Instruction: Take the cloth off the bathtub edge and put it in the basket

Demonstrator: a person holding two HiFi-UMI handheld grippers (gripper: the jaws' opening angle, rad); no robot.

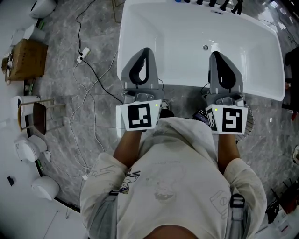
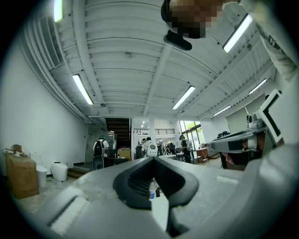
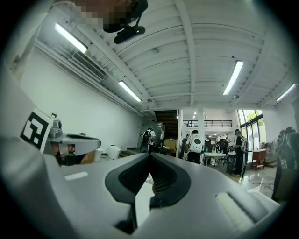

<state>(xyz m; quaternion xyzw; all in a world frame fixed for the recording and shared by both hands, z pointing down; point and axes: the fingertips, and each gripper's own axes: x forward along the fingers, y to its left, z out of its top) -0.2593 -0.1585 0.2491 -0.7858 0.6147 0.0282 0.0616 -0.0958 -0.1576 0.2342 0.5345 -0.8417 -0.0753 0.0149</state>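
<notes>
The white bathtub (image 1: 187, 32) lies ahead of me in the head view. No cloth shows on its edge or in any view. I hold both grippers side by side over the tub's near rim. The left gripper (image 1: 144, 51) (image 2: 152, 159) has its jaws together with nothing between them. The right gripper (image 1: 219, 55) (image 3: 150, 155) is shut too, and empty. Both gripper views look up at the ceiling and across the hall. A dark mesh rim (image 1: 250, 122), perhaps the basket, peeks out beside the right marker cube, mostly hidden.
Small bottles (image 1: 219, 3) stand on the tub's far rim. White and black cables (image 1: 86, 88) run over the grey marble floor at left. A brown box (image 1: 29, 58) and a stool (image 1: 35, 114) stand further left. People stand far off in the hall (image 3: 194, 144).
</notes>
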